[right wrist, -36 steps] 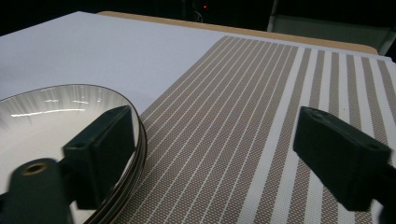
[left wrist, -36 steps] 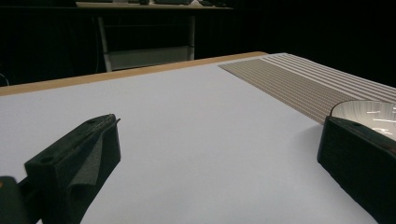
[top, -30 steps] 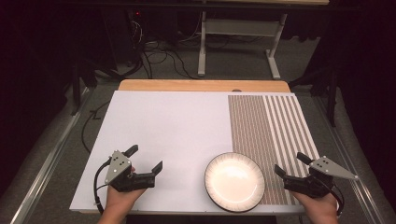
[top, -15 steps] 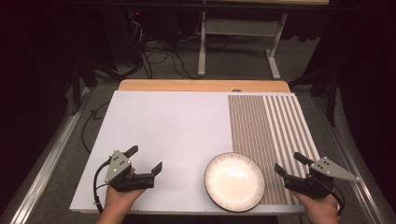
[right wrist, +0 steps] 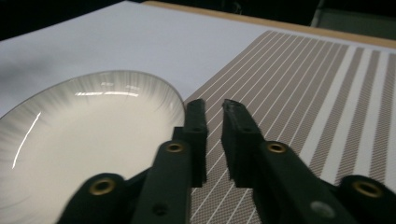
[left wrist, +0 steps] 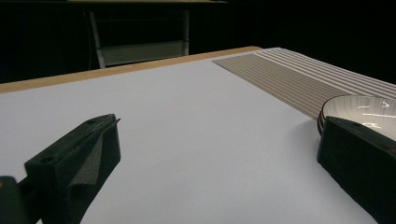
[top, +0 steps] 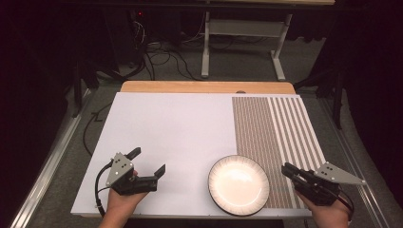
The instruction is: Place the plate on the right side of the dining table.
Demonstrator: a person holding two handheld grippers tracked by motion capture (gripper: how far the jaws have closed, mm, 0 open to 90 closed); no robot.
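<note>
Since a second ago the right gripper point(top: 288, 169) has drawn its jaws in from wide apart to nearly together, a thin gap left and nothing between them, its tips on the striped mat point(top: 278, 128) just beside the plate point(top: 239, 185). The left gripper point(top: 147, 161) has stayed put over the white sheet point(top: 176, 123), jaws wide apart and empty. The plate lies unmoved at the table's near edge, half on the mat.
</note>
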